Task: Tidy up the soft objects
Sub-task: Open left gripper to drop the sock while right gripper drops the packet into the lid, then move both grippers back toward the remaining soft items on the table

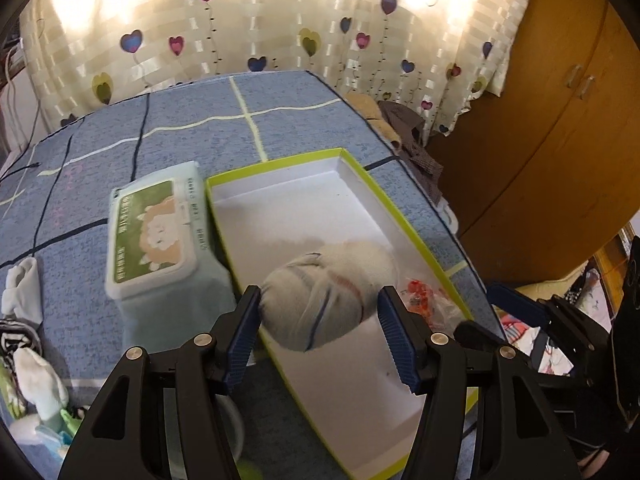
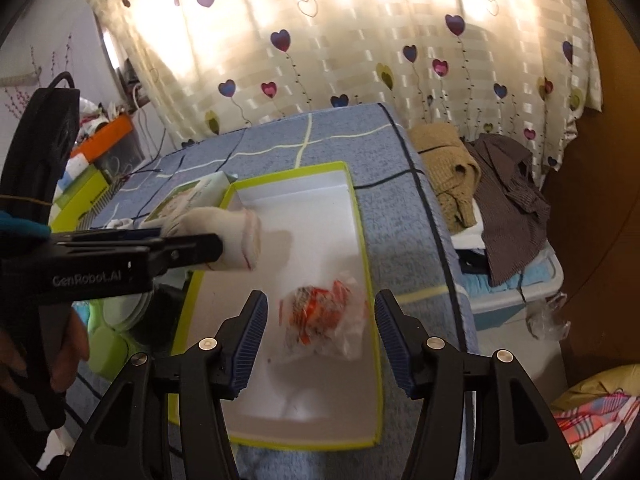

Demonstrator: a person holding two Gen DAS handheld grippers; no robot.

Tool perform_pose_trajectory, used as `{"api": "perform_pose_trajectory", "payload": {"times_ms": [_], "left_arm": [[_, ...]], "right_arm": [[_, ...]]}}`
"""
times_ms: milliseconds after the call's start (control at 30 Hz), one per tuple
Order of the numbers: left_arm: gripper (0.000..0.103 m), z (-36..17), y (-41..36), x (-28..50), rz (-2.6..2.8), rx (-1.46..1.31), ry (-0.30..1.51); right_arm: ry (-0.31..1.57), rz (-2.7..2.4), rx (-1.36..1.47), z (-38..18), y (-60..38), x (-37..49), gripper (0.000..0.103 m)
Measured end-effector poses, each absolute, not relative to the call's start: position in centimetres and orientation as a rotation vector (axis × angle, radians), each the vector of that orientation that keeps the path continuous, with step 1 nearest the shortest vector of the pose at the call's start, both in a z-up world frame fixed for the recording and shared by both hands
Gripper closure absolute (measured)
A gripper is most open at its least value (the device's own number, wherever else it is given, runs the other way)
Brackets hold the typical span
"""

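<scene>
Bedding in blue with pale and dark grid lines (image 1: pixel 192 120) carries a shallow white box with a lime-green rim (image 2: pixel 362 240). Beside its left wall lies a wipes pack (image 1: pixel 154 232) with a cartoon sheep label; its small print is unreadable. The left gripper (image 1: pixel 318 314), marked "GenRobot.AI", pinches a rolled white sock (image 1: pixel 328 292) over the box. The right gripper (image 2: pixel 320 320) stands spread, empty, above a crinkled orange-and-clear wrapper (image 2: pixel 326 320) on the box floor.

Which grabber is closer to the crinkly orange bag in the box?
Right. The right gripper stands open just short of the orange bag; the left gripper is farther up the box, holding socks.
</scene>
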State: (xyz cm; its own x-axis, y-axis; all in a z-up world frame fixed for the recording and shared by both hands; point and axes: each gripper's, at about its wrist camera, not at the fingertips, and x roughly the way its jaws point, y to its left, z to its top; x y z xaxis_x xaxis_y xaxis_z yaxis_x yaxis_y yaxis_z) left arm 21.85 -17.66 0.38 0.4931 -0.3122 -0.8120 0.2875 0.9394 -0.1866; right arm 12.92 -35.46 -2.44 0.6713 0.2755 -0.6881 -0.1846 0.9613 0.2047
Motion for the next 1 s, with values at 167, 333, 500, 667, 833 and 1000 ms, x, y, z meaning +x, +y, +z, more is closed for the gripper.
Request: {"api": "perform_pose_trajectory", "payload": {"times_ms": [167, 333, 500, 667, 833, 1000], "left_arm": [[0.043, 0.6, -17.9, 21.5, -0.381, -0.034, 0.983], [0.043, 1.9, -17.1, 19.9, -0.407, -0.059, 0.957], [0.043, 3.3, -15.6, 17.7, -0.431, -0.068, 0.924], [0.043, 4.6, -13.6, 15.6, -0.448, -0.103, 0.891], [0.043, 5.5, -11.5, 13.5, -0.469, -0.145, 0.853], [0.043, 6.0, -10.9, 11.5, -0.512, -0.151, 0.835]], "right_arm": [[0.790, 0.239, 0.112, -1.9, -35.7, 11.8, 0.047], [0.787, 0.230, 0.098, -1.1, -35.0, 11.0, 0.047], [0.775, 0.225, 0.092, -0.2, -33.7, 9.7, 0.047], [0.766, 0.220, 0.082, 0.7, -32.0, 7.8, 0.047], [0.751, 0.219, 0.062, 1.8, -30.3, 5.5, 0.047], [0.733, 0.206, 0.050, 2.7, -29.4, 3.1, 0.047]]}}
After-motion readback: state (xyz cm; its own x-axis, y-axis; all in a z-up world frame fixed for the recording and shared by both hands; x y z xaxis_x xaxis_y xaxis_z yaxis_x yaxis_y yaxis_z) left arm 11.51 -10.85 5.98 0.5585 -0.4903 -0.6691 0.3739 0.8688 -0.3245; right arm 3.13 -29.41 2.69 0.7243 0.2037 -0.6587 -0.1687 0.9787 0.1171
